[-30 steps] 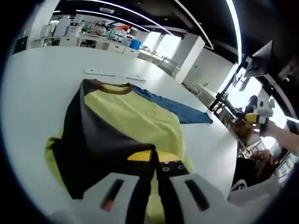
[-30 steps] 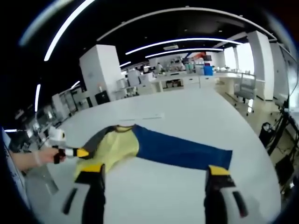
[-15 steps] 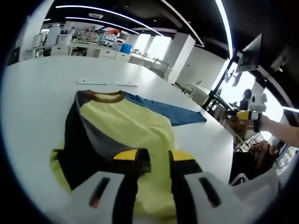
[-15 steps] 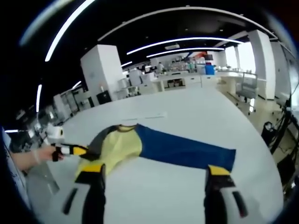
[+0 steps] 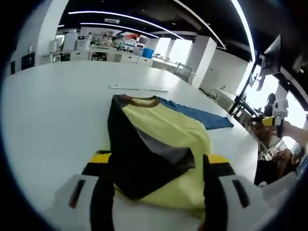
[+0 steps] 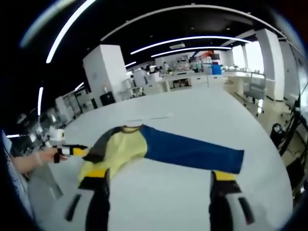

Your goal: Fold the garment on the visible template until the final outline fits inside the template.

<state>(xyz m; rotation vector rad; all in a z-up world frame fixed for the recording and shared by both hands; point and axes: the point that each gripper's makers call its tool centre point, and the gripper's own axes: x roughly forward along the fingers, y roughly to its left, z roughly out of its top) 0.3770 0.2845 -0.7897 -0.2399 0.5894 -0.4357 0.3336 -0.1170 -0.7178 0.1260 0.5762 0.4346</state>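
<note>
Each tool has two pale grey-white jaws with black inner faces, yellow bands near the tips and a dark slot on each outer side: the left tool and the right tool. Red shows in one left-tool slot.

Garment spread on table, strip on table behind its collar

Bright ceiling strips, window glare, soft fisheye-warped edges.
</note>
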